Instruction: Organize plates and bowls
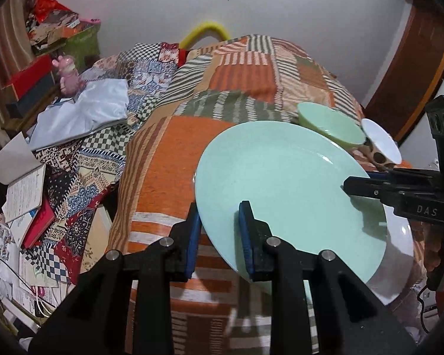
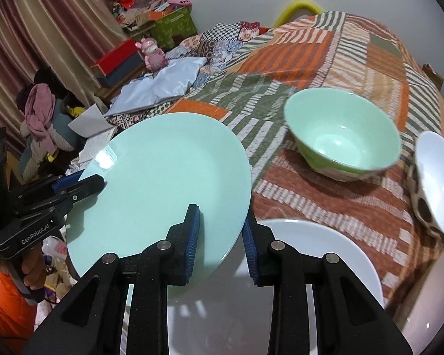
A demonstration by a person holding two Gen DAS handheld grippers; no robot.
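Between both pairs of blue pads, pinched at opposite rims: green plate, tilted, held above white plate, left gripper and right gripper clamped on it. Beyond, on quilt: green bowl; white bowl, cut off.

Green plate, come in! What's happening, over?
Left gripper and right gripper both shut on green plate. Plate tilted above white plate. Green bowl nearby, apart.
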